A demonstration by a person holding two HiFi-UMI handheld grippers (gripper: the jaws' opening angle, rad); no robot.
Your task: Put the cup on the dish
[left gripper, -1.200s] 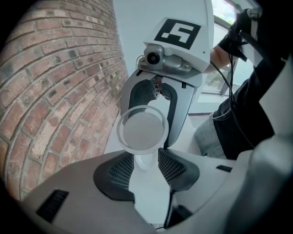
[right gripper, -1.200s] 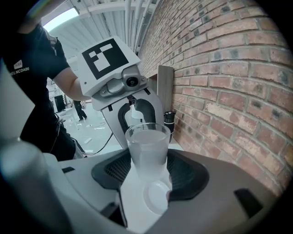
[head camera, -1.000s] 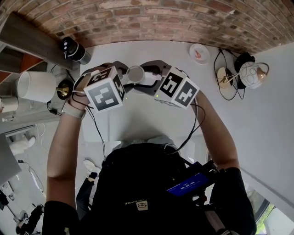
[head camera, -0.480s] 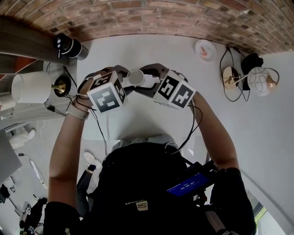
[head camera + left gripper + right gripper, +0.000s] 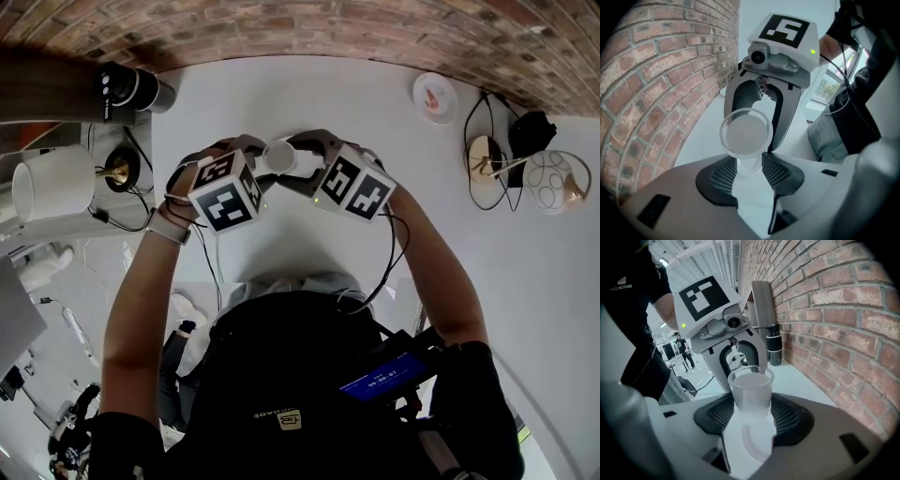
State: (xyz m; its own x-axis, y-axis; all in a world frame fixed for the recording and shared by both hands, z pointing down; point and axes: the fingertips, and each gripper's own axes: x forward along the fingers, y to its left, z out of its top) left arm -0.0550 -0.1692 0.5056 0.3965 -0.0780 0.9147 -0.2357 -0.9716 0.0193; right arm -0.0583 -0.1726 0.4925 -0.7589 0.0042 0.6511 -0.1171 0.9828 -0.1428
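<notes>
Both tongs stay joined over the bench (image 5: 309, 94) as a second ago; only the head's angle has drifted. Left tongs (image 5: 749, 168) and right tongs (image 5: 750, 416) each pinch the clear cup (image 5: 278, 157) from opposite sides, apparently a handover so that one hand can carry it on. The dish (image 5: 435, 97) waits well apart to the right, near the brick wall.

White table (image 5: 309, 103) against brick wall (image 5: 281, 28).
Bears dish (image 5: 435, 97) far right, black cylinder (image 5: 131, 89) far left; at right, brass-coloured disc (image 5: 485, 157), black cables (image 5: 506, 192), patterned globe (image 5: 554, 182).
</notes>
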